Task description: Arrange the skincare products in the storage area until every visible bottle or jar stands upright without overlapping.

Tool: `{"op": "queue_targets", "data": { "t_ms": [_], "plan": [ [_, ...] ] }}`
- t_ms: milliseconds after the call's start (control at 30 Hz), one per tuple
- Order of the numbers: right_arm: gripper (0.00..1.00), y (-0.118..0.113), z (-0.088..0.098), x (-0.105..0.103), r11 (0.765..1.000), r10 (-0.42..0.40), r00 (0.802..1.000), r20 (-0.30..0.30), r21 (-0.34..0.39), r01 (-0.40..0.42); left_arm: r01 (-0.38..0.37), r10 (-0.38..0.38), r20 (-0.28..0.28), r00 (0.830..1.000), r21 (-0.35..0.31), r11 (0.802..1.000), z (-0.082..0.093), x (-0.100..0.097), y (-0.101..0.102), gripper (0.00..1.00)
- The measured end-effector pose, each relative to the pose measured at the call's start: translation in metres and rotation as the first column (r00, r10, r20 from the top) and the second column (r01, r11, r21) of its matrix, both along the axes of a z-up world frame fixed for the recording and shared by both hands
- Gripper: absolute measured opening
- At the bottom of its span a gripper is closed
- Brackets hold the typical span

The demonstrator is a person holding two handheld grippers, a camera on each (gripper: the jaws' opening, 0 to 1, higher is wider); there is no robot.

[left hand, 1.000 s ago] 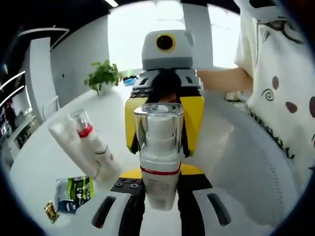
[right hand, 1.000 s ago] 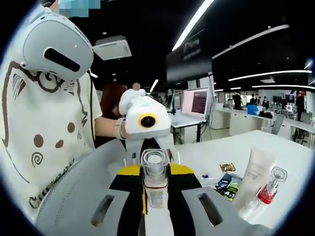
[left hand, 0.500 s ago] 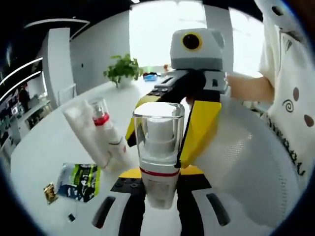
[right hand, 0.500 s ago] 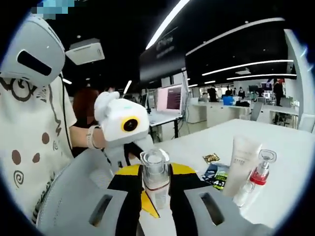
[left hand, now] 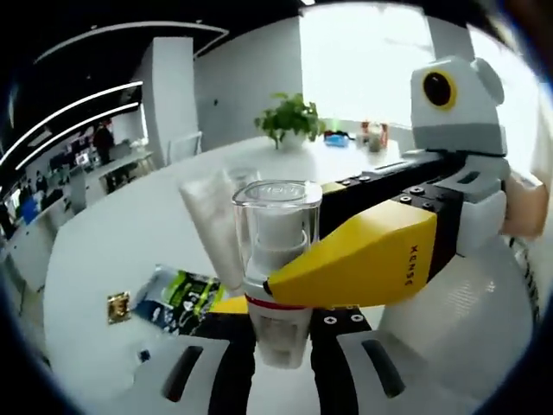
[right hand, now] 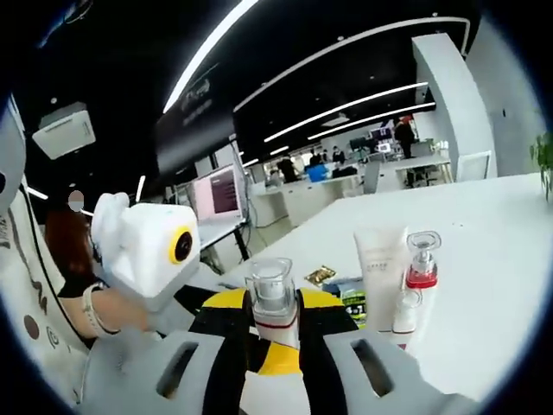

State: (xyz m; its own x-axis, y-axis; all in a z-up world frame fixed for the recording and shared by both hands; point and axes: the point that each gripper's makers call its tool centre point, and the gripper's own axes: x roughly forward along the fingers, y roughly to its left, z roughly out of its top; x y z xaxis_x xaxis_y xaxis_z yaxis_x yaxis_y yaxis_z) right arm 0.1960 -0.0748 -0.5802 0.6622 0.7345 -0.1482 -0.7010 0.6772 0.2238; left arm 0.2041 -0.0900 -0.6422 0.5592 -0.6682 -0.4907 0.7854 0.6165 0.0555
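A pump bottle (left hand: 278, 259) with a clear square cap and a red band stands upright between the black jaws of my left gripper (left hand: 281, 346), which is shut on its base. My right gripper reaches in from the right, lying sideways with a yellow jaw against the bottle's red band. In the right gripper view the same bottle (right hand: 272, 298) sits between the jaws of my right gripper (right hand: 275, 333), shut on it. On the white table stand a white tube (right hand: 380, 277), a red-collared spray bottle (right hand: 421, 268) and a small clear bottle (right hand: 403, 316). Behind the held bottle is the tube (left hand: 207, 225).
A green and black sachet (left hand: 177, 298) and a small gold packet (left hand: 118, 307) lie flat on the white table (left hand: 112, 251). A potted plant (left hand: 289, 117) stands at the table's far end. A hand (right hand: 112, 311) holds the left gripper. Office desks fill the background.
Both views have swung round. The right gripper has rolled from upright to lying sideways across the left gripper view. The bottle stays held between the jaws.
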Motion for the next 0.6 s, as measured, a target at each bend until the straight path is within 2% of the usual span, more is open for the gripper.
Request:
{"op": "queue_targets", "data": {
  "t_ms": [33,67,200,267,300,333,467,500,600],
  "plan": [
    [0.21,-0.003,-0.001,0.002,1.000,-0.012,1.000,0.005,-0.010,0.012,-0.007,0.007,0.001,1.000,0.006,1.000,-0.001,0.000,0.000,0.19],
    [0.21,0.000,0.002,0.004,1.000,-0.009,0.999,0.035,-0.018,0.010,-0.010,0.010,0.001,1.000,0.010,1.000,-0.001,0.000,0.000,0.19],
    [0.20,0.009,0.002,0.003,0.998,-0.025,0.998,0.058,-0.054,0.028,-0.038,0.036,0.035,0.999,0.046,0.998,-0.003,0.002,-0.002,0.19],
    [0.20,0.012,0.002,0.001,0.998,-0.036,0.998,0.044,-0.042,0.038,-0.055,0.052,0.049,0.997,0.063,0.997,-0.004,0.004,0.000,0.19],
    [0.20,0.014,0.002,0.000,0.998,-0.046,0.998,0.043,-0.043,0.048,-0.065,0.055,0.093,0.994,0.105,0.992,-0.002,0.004,0.001,0.19],
    [0.20,0.014,0.001,0.000,0.997,-0.051,0.998,0.042,-0.049,0.053,-0.071,0.056,0.113,0.992,0.129,0.989,-0.002,0.005,0.002,0.19],
    [0.19,0.015,0.002,0.000,0.999,-0.039,0.998,0.043,-0.037,0.041,-0.068,0.057,0.098,0.994,0.108,0.992,-0.002,0.003,-0.002,0.20],
    [0.19,0.015,0.003,-0.001,0.999,-0.030,0.999,0.042,-0.038,0.032,-0.065,0.052,0.109,0.993,0.110,0.992,-0.001,0.003,-0.002,0.20],
    [0.18,0.016,-0.002,-0.002,0.999,0.000,1.000,0.017,-0.043,0.001,-0.017,0.000,0.126,0.992,0.139,0.990,-0.005,0.001,-0.004,0.21]
  ]
}}
